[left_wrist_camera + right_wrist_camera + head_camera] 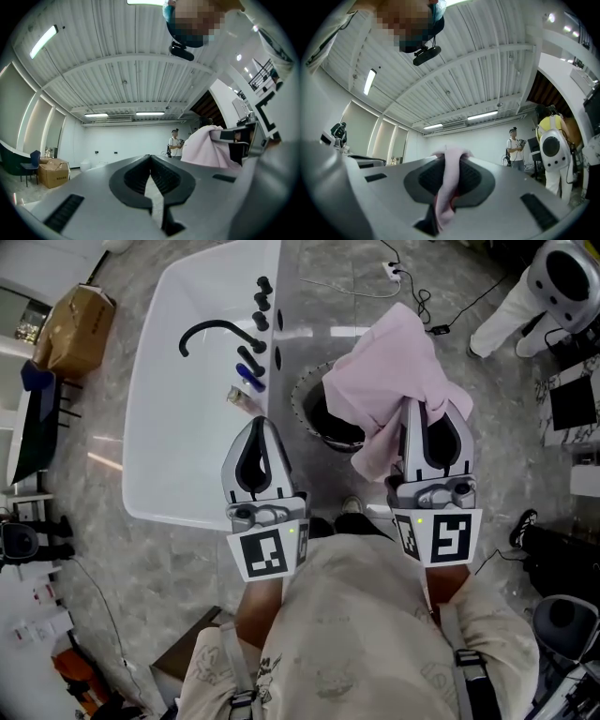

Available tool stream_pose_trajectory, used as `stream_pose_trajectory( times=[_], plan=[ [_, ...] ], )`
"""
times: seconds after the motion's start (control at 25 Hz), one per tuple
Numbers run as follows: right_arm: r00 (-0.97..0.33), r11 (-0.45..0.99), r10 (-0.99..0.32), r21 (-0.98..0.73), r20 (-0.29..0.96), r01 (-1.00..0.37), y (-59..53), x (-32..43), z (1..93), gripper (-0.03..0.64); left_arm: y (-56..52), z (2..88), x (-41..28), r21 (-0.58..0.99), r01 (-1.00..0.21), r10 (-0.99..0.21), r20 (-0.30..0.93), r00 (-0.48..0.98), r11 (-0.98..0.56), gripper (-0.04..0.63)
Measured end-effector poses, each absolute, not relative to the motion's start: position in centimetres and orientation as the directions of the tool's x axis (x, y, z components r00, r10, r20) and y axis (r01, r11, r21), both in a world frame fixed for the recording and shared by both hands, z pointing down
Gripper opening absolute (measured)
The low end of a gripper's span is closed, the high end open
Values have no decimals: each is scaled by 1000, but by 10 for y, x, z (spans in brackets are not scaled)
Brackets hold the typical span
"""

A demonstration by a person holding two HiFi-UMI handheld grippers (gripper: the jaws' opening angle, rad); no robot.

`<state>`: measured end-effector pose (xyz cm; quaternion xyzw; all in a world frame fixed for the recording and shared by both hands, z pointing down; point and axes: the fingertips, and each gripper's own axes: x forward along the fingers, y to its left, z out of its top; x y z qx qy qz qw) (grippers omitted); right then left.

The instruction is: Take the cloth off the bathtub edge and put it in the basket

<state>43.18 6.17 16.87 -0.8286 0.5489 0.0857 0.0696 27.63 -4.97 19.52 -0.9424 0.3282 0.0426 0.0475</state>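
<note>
Pink cloth (398, 362) hangs pinched in the right hand-held gripper (427, 427), apparently poised over the basket (302, 399) for dropping in; the left hand-held gripper (261, 427) is clenched, empty.

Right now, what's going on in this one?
A person works with a hand-held gripper in each hand. The right hand-held gripper is shut on a pink cloth, which is off the bathtub and hangs above the dark basket beside it, not yet dropped in. The left hand-held gripper is shut and holds nothing.
</note>
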Motion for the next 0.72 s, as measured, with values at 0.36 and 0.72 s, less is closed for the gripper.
stream_pose_trajectory(
  times=[0.36,0.72],
  plan=[
    [407,-411,-895,-13,-185,-911,27,460,184,28,-85,216,309,-23,-595,-592,-90,801,-803,3],
    [422,-425,-902,15,-95,-905,-41,494,207,28,-156,236,363,13,-554,-554,-76,829,-832,3]
  ],
)
